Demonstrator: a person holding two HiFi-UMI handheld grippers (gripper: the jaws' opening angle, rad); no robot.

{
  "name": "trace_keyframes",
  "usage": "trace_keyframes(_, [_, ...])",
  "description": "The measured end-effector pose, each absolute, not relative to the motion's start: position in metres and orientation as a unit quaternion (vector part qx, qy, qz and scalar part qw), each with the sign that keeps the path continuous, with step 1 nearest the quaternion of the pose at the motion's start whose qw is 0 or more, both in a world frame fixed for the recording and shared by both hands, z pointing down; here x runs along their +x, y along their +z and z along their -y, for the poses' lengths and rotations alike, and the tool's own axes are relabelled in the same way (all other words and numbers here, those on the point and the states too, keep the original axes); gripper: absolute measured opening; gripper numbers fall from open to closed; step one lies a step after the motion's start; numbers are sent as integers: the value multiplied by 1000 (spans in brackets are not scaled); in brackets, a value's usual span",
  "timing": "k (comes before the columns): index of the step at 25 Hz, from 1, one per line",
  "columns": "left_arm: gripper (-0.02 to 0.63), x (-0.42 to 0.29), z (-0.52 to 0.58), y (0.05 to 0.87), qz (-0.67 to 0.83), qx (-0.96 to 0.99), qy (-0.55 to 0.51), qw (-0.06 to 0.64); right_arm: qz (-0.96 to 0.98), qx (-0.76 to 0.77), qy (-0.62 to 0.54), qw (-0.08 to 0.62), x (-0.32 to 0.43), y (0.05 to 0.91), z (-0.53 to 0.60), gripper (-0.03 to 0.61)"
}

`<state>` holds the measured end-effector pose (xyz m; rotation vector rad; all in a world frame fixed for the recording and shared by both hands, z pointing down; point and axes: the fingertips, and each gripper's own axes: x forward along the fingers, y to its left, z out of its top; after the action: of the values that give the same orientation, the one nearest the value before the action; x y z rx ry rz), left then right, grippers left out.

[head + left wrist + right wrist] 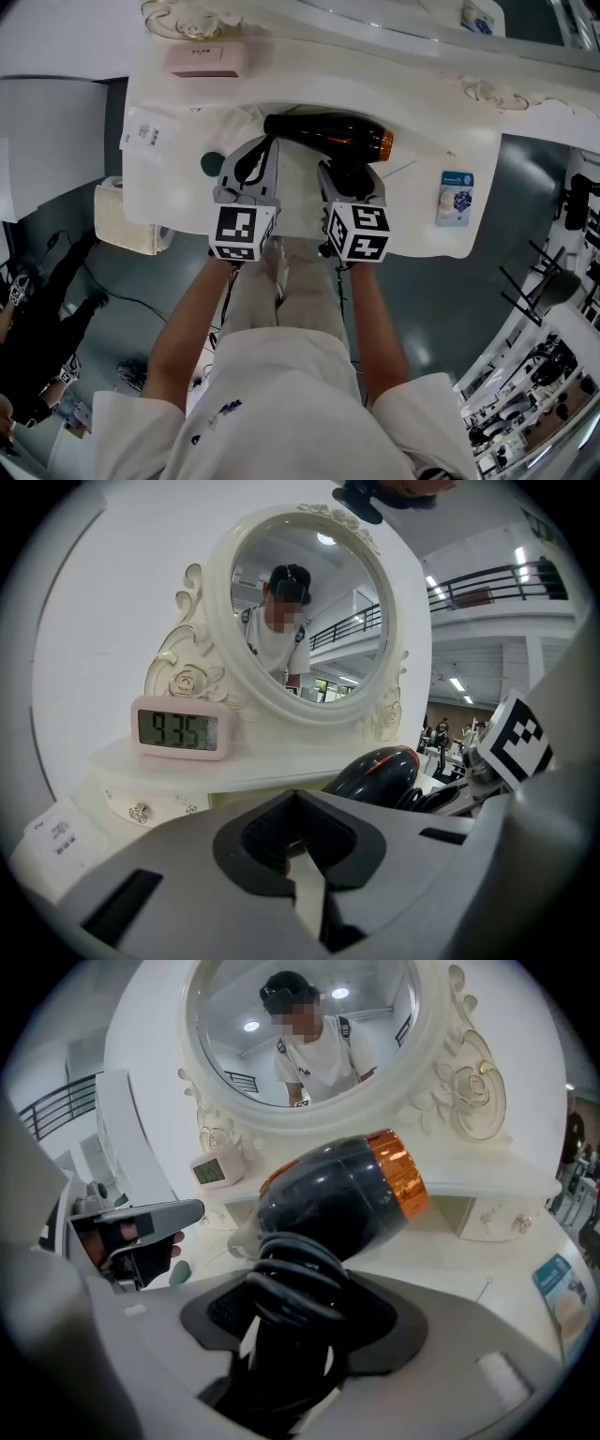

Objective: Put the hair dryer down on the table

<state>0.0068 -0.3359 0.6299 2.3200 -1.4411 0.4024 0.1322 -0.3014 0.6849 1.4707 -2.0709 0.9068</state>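
Grips the hair dryer (337, 1194) by its cord-wrapped handle in the right gripper (291, 1312) — jaws spread wide around it. Holds it over the white table (412, 216), in front of the mirror (234, 1016), orange band to the right. Has the left gripper (295, 846) alongside — jaws together, empty

Left forearm (186, 323) and right forearm (377, 323) reach forward side by side. The left gripper (249, 152) has its jaws together and empty, while the right gripper (349, 178) clamps the hair dryer (323, 134) by its handle.
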Motion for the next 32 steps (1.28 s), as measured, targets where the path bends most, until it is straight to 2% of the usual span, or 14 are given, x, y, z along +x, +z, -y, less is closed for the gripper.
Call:
trace_keyframes(20, [9, 9, 333, 644, 509, 825, 155, 191, 728, 547, 328, 252, 145, 717, 307, 281])
trace_keyframes(24, [9, 9, 331, 648, 509, 824, 158, 194, 715, 551, 329, 278, 148, 725, 308, 284])
trace_keyframes(30, [11, 13, 327, 650, 505, 826, 157, 196, 709, 550, 324, 300, 141, 736, 315, 345])
trace_keyframes(32, [11, 13, 324, 650, 505, 825, 157, 199, 705, 551, 325, 305, 141, 737, 314, 345])
